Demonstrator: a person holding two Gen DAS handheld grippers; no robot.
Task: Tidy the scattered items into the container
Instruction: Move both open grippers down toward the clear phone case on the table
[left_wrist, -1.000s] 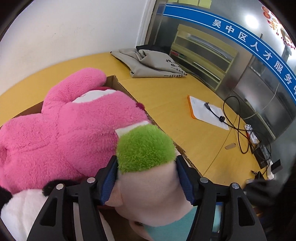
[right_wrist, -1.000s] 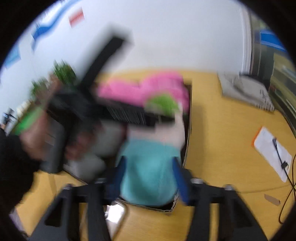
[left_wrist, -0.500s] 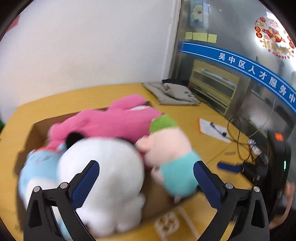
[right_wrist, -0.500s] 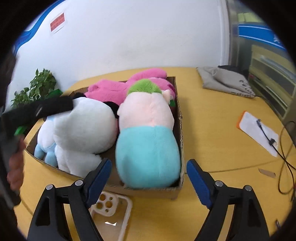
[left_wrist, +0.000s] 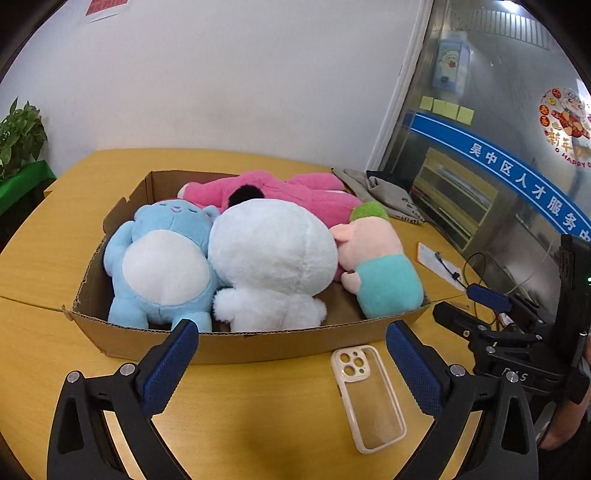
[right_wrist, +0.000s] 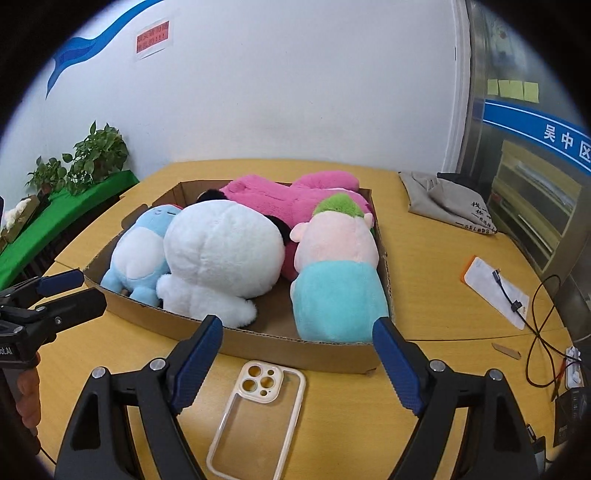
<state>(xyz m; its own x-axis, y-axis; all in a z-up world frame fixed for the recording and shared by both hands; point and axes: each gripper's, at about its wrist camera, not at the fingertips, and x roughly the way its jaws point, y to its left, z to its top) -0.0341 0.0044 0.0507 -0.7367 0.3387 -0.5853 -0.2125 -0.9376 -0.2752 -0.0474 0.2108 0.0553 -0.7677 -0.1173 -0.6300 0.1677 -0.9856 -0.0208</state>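
Note:
A shallow cardboard box (left_wrist: 258, 341) (right_wrist: 280, 343) on the yellow table holds several plush toys: a blue bear (left_wrist: 162, 258) (right_wrist: 136, 254), a white one (left_wrist: 273, 254) (right_wrist: 221, 254), a pink one (left_wrist: 280, 192) (right_wrist: 295, 195), and a pink pig with green hair and teal body (left_wrist: 380, 266) (right_wrist: 336, 280). A clear phone case (left_wrist: 369, 395) (right_wrist: 255, 410) lies on the table in front of the box. My left gripper (left_wrist: 288, 354) is open and empty, near the box's front. My right gripper (right_wrist: 295, 358) is open and empty above the case.
A grey folded bag (left_wrist: 384, 192) (right_wrist: 450, 203) lies at the table's back right. A paper with a cable (right_wrist: 495, 291) and wires lie to the right. Potted plants (right_wrist: 92, 158) stand on a green ledge at the left.
Both grippers let go of the pig plush, opened wide and pulled back from the box. The pig now lies in the box's right end.

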